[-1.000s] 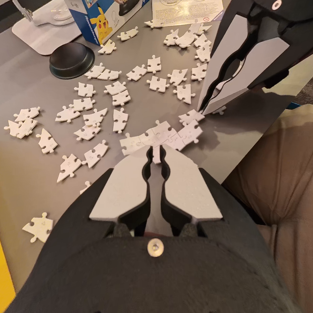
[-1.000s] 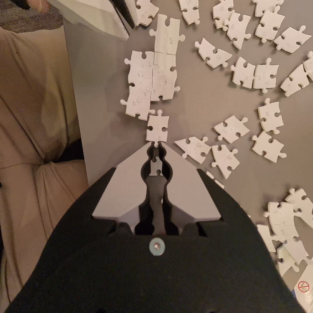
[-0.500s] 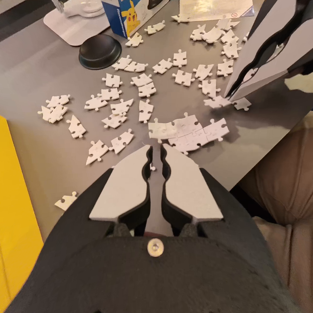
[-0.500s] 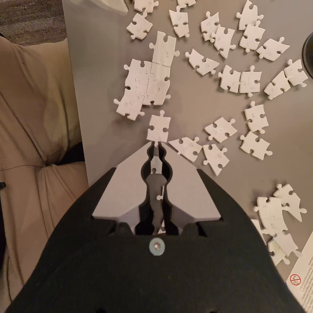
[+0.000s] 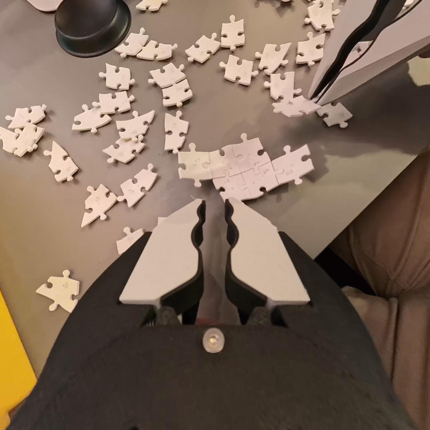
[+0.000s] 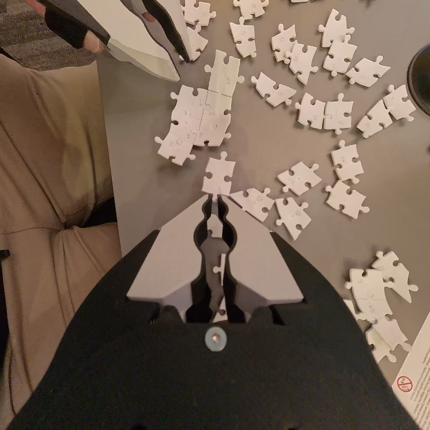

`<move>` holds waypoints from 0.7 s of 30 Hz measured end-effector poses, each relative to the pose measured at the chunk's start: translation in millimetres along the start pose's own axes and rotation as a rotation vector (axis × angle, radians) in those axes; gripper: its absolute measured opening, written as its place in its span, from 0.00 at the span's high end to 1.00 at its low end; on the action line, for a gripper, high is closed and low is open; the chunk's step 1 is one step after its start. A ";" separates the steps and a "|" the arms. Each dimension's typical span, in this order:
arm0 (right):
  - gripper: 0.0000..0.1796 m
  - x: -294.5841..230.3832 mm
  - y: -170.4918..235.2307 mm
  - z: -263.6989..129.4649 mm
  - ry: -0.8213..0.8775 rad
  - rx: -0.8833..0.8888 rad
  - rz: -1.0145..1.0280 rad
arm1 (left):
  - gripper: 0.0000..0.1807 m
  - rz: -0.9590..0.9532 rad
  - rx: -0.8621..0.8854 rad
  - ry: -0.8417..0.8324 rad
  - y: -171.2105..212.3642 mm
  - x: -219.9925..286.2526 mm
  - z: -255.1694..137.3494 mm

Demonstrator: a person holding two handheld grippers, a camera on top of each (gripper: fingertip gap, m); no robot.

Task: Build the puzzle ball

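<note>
The puzzle piece (image 6: 218, 175) is pinched by its near edge in your right hand-held gripper (image 6: 214, 197), whose tips are nearly closed on it. Its long axis points forward at the joined patch (image 6: 200, 116), just ahead and slightly left near the edge of the surface (image 6: 267, 144). Your left hand-held gripper (image 5: 215, 203) stands slightly apart and empty, just short of that patch.
</note>
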State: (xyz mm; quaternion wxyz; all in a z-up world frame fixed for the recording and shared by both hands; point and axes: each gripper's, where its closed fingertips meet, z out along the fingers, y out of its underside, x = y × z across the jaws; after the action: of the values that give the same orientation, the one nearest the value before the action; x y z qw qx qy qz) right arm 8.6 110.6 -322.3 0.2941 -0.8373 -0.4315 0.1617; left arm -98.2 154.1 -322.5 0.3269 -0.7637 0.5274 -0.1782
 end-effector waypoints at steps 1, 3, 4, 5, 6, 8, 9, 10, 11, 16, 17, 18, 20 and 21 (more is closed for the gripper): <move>0.98 0.8 0.9 -0.3 0.001 -0.001 0.001 | 0.91 -0.005 0.001 0.000 -0.3 -0.3 0.3; 0.98 1.9 2.1 -0.7 0.003 -0.002 0.003 | 0.91 -0.014 0.007 0.000 -1.1 -0.9 0.7; 0.98 2.1 2.5 -0.8 0.003 -0.002 0.004 | 0.91 -0.017 0.005 0.003 -0.8 -0.6 1.2; 0.98 2.2 2.8 -0.9 0.003 -0.003 0.004 | 0.91 -0.017 0.004 0.004 -0.6 -0.3 1.7; 0.98 2.4 2.9 -0.9 0.004 -0.003 0.003 | 0.91 -0.015 0.004 0.003 -0.7 -0.3 2.1; 0.98 2.5 2.7 -0.5 0.004 -0.002 0.003 | 0.91 -0.015 0.003 0.002 -1.1 0.1 3.5; 0.98 2.2 2.7 -0.2 0.003 -0.002 0.002 | 0.91 -0.014 0.006 -0.002 -1.9 -0.6 4.0; 0.98 2.0 2.7 -0.1 0.002 -0.002 0.001 | 0.91 -0.015 0.006 -0.007 -2.6 -1.4 4.3; 0.98 2.0 2.7 0.0 0.002 -0.002 0.000 | 0.91 -0.014 0.008 -0.010 -3.6 -1.9 4.1; 0.98 2.6 1.6 -0.7 0.003 0.005 0.000 | 0.91 -0.011 0.016 -0.030 -5.4 -6.5 1.2; 0.98 2.3 1.3 -0.7 0.002 0.007 -0.001 | 0.91 -0.014 0.017 -0.031 -5.6 -7.7 0.3; 0.98 2.1 1.0 -0.5 0.002 0.007 -0.003 | 0.91 -0.018 0.019 -0.033 -6.0 -8.6 -0.5; 0.98 1.4 0.3 -0.2 0.001 0.008 -0.007 | 0.90 -0.026 0.018 -0.034 -6.8 -8.8 -1.8; 0.98 1.2 0.0 -0.3 0.001 0.009 -0.008 | 0.89 -0.030 0.016 -0.035 -7.0 -8.3 -1.6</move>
State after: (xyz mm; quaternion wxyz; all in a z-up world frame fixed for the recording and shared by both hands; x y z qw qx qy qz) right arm 9.4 111.4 -322.1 0.2988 -0.8343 -0.4341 0.1621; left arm -97.5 162.9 -315.9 0.3393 -0.7719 0.5088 -0.1738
